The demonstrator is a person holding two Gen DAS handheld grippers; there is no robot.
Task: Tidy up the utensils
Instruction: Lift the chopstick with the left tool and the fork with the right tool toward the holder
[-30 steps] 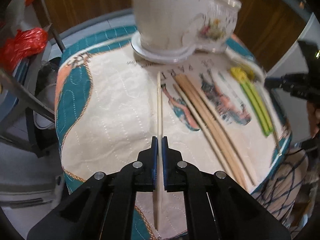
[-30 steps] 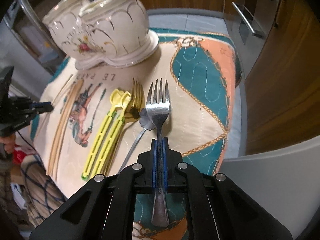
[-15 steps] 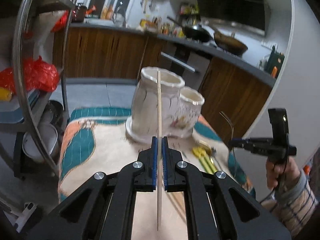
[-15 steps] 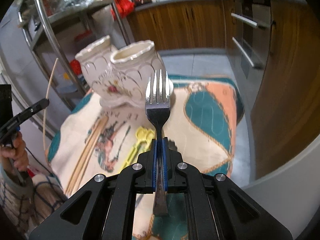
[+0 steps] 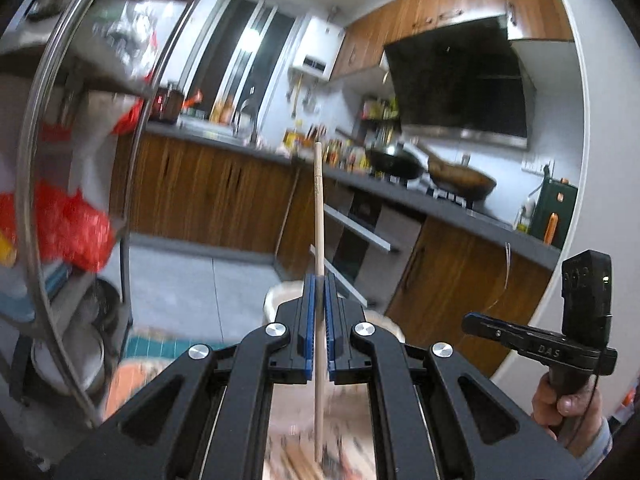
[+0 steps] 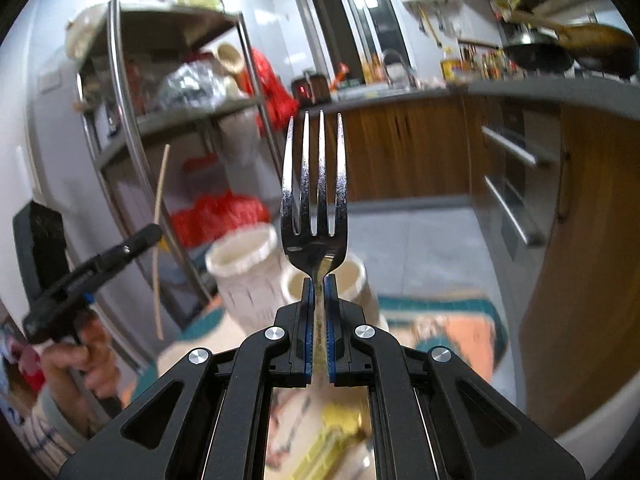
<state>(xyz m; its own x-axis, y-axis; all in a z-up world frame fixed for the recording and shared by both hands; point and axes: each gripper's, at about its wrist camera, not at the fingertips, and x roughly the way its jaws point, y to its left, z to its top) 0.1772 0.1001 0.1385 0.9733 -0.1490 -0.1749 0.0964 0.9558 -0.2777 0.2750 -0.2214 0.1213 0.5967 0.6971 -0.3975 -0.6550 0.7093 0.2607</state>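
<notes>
1. Two grippers up, both loaded: the left gripper (image 5: 317,280) has its blue pads pinched on a single wooden chopstick (image 5: 318,216), standing near-vertical through the centre of the left wrist view.
2. Over on the right, the right gripper (image 6: 319,282) is clamped tight on the neck of a steel fork (image 6: 314,184), tines pointing straight up mid-frame.
3. Target in sight: the tall white holder (image 6: 244,264) sits lower centre-left in the right wrist view, with the shorter cup (image 6: 352,280) just beside it, partly behind the fork.
4. From the left wrist view, only a sliver of holder rim (image 5: 276,292) peeks out behind the fingers, so aiming from there is half blind.
5. Risk one, I'd say: the chopstick is held at a single point and its lower end hangs well below the pads; any knock on the rim could pivot it out of line.
6. Risk two: both tools may converge on the neighbouring mouths together, and a clash between grippers looks possible.
7. Risk three: the fork is tines-up; it probably needs tipping handle-down, and smooth steel could slide in the pads.
8. More utensils, yellow ones (image 6: 332,440) among them, lie blurred on the cloth (image 6: 460,340) below.
</notes>
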